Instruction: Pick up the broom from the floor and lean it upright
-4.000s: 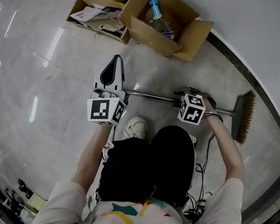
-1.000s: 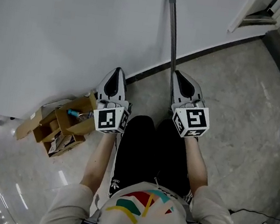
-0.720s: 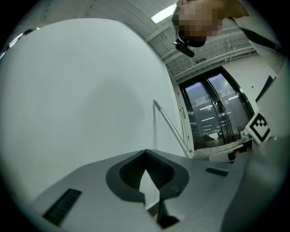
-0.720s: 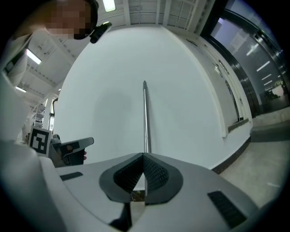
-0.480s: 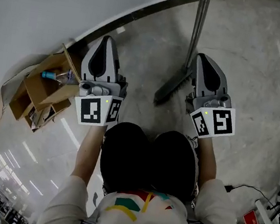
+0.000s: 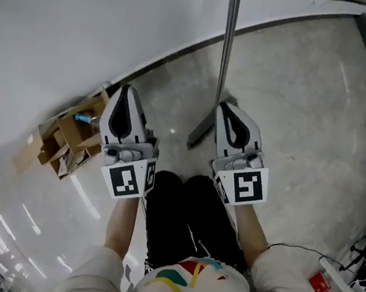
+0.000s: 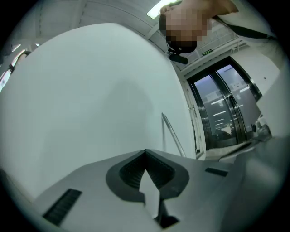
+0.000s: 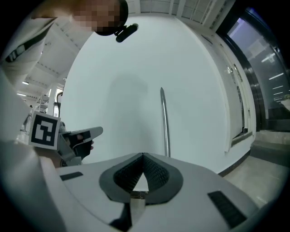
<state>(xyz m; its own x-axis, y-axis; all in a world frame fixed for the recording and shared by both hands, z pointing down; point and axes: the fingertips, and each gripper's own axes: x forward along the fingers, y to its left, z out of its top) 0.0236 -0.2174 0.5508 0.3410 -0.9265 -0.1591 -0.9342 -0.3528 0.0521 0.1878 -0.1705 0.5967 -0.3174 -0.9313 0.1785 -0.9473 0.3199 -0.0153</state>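
Broom upright against the wall
The broom [image 6: 226,53] stands nearly vertical. Its thin metal handle [image 8: 164,122] leans on the white wall [image 6: 86,20], and its dark head [image 6: 202,132] rests on the grey floor [image 6: 296,110] near the wall's base.

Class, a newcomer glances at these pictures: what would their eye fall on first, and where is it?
The broom stands out first: its metal handle leans up the white wall at top centre, head on the floor. Below it the left tool and right tool are held side by side, both shut and empty. Open cardboard boxes sit by the wall at the left.
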